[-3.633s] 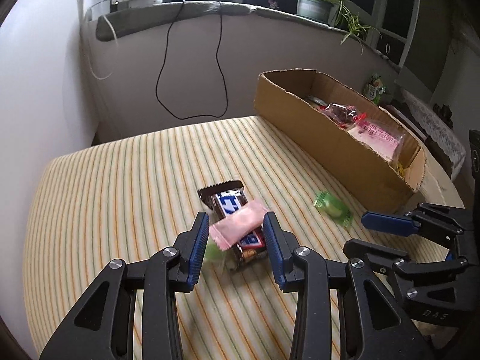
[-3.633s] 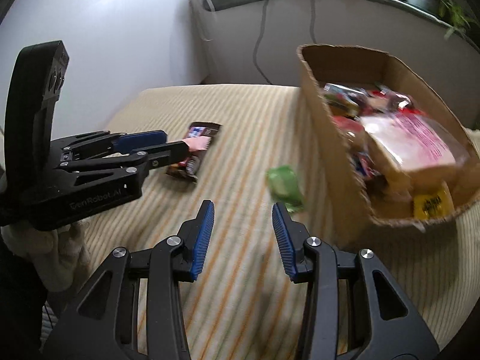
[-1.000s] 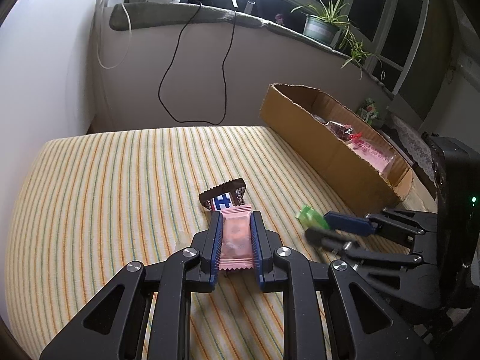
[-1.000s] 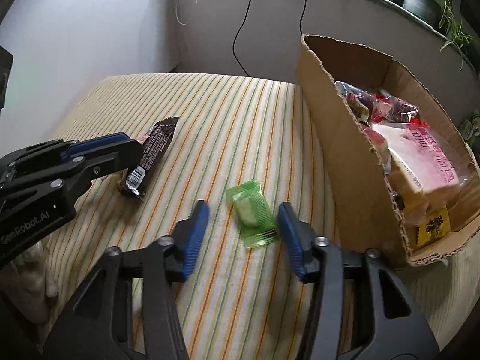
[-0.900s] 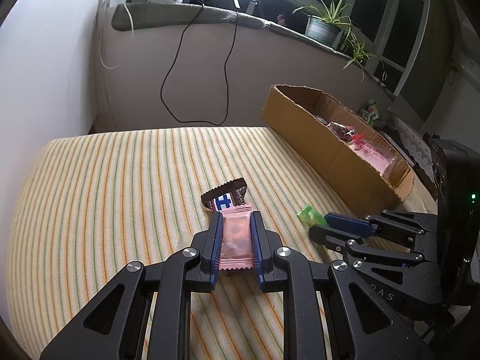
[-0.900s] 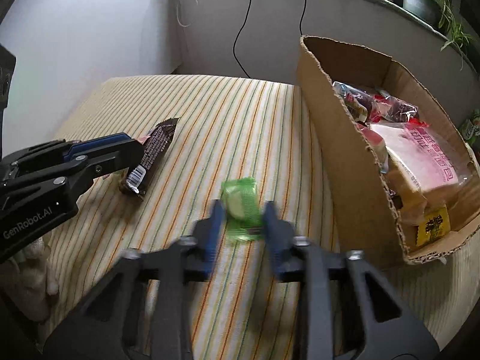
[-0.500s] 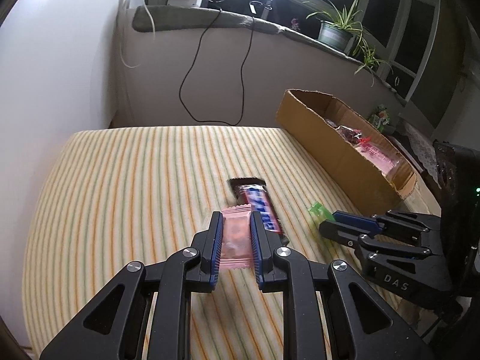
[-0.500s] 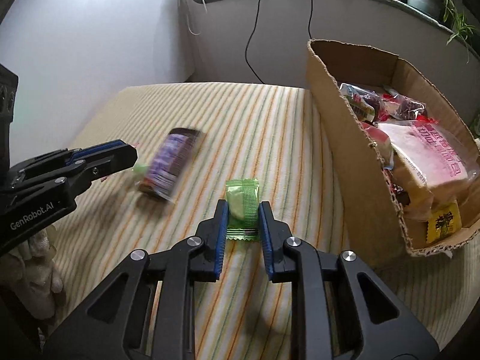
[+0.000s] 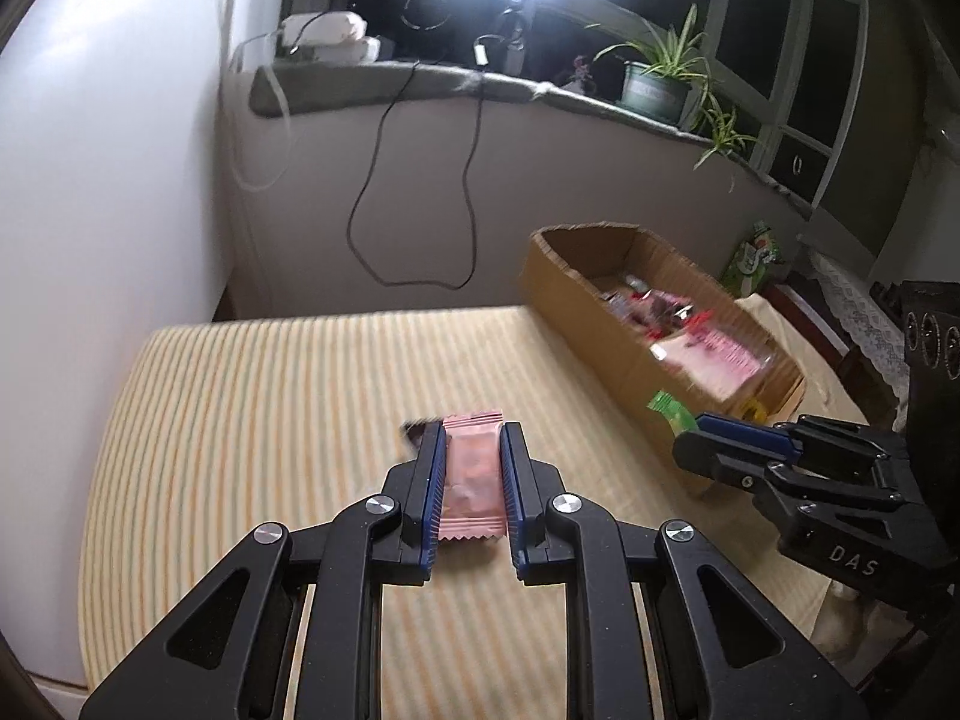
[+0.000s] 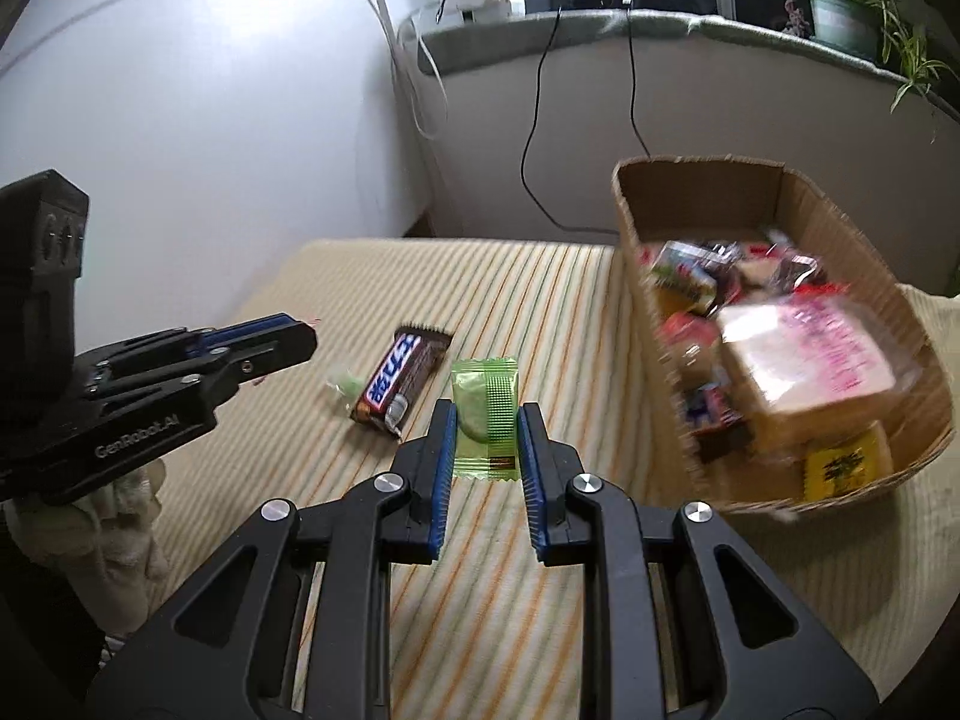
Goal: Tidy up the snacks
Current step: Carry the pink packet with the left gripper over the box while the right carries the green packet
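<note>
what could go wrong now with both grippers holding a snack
The left gripper grips the pink packet and the right gripper the green packet by thin wrappers, so either might slip. The cardboard box looks heaped, so drops may slide out. The chocolate bar is still on the striped cloth.

Both tongs shut on pkts, lifted: pink packet (image 9: 473,476), green packet (image 10: 485,420).

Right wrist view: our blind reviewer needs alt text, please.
The right tongs grip a green candy above a striped cloth. A chocolate bar lies to the left, the left tongs beyond it; a cardboard box of snacks stands right.
</note>
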### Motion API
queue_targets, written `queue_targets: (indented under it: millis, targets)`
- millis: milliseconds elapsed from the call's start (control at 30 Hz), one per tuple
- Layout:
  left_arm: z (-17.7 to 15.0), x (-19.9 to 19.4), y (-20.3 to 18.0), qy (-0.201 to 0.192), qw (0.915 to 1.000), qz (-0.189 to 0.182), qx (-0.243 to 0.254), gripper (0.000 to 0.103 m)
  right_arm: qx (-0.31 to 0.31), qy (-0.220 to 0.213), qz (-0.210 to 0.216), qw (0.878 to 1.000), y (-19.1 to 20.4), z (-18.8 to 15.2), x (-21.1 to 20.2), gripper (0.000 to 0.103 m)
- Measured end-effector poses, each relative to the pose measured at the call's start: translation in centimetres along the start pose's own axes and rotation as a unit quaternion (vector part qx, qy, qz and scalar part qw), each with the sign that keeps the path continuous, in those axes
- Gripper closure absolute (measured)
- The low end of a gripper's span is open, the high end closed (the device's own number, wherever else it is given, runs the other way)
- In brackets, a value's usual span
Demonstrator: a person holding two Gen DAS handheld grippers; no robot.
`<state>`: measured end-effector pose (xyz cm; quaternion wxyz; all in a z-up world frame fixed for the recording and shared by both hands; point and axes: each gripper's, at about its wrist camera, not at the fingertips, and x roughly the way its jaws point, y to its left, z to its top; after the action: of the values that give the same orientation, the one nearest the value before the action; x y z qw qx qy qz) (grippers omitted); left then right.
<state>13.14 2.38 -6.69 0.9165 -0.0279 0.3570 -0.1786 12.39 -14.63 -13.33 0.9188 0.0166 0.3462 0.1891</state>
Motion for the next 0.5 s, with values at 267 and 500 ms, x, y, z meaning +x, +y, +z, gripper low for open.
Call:
queue_targets:
  millis: [267,500]
  targets:
    - [3.7,2.3,-5.1,-0.011,0.9995,-0.016,0.024,0.086,0.015,-0.03,-0.002,0.999,-5.4,2.4,-3.3,0.082]
    - [6.5,5.2,-8.3,-0.013,0.9988,-0.033,0.033,0.087,0.022,-0.037,-0.01,0.999,-9.8,4.9,-3.6,0.082]
